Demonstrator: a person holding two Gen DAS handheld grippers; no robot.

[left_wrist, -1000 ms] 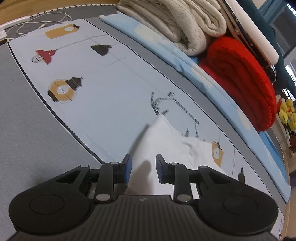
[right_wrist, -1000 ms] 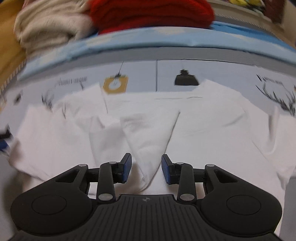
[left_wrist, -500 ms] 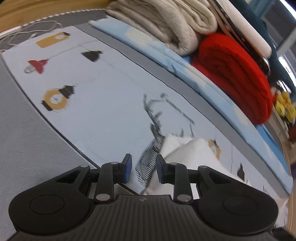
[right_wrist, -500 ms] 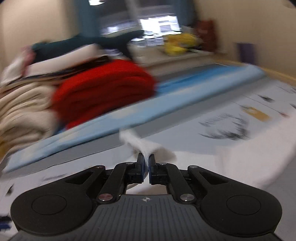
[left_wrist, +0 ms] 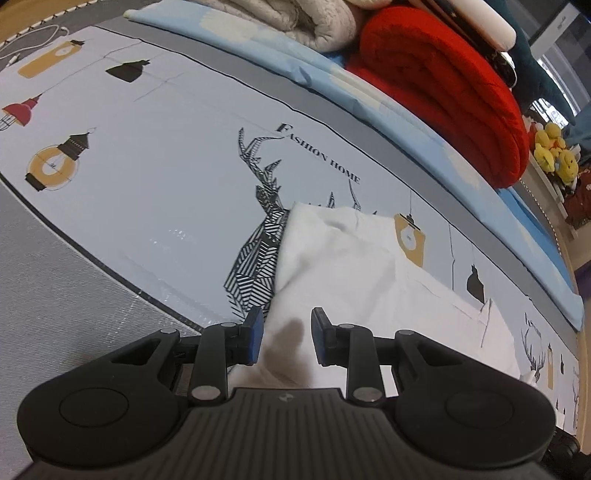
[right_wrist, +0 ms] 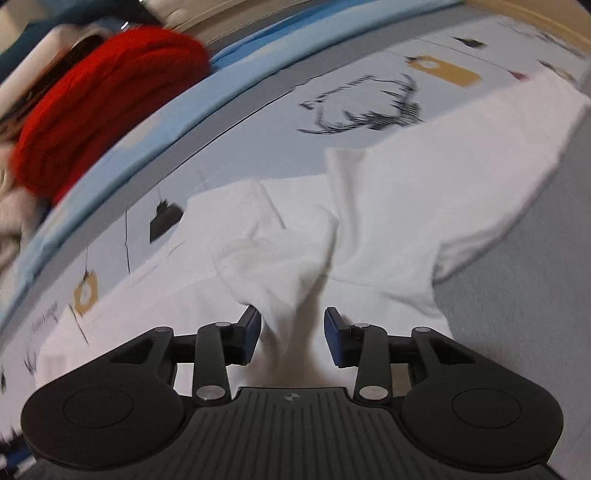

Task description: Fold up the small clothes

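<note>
A small white garment (left_wrist: 369,258) lies on the printed mat (left_wrist: 155,155). Its left edge runs beside the deer print. My left gripper (left_wrist: 287,339) hovers over that near left edge, open, with cloth under the gap and neither pad pressing it. In the right wrist view the same garment (right_wrist: 424,177) is spread out, with a rumpled fold (right_wrist: 288,258) lying on top. My right gripper (right_wrist: 293,338) sits just behind that fold. Its jaws are opening, and the tip of the fold lies loose between them, clear of the pads.
A red blanket (left_wrist: 443,85) and beige blankets (left_wrist: 295,18) are stacked on a light blue sheet (left_wrist: 369,92) along the far side. Yellow plush toys (left_wrist: 554,151) sit at the far right. A white cable (left_wrist: 33,40) lies far left. Grey bedding (right_wrist: 517,295) borders the mat.
The right gripper shut on a piece of white cloth, carried it sideways while rolling, and now stands open with the fold dropped. The left gripper shifted along the garment's left edge, still open.
</note>
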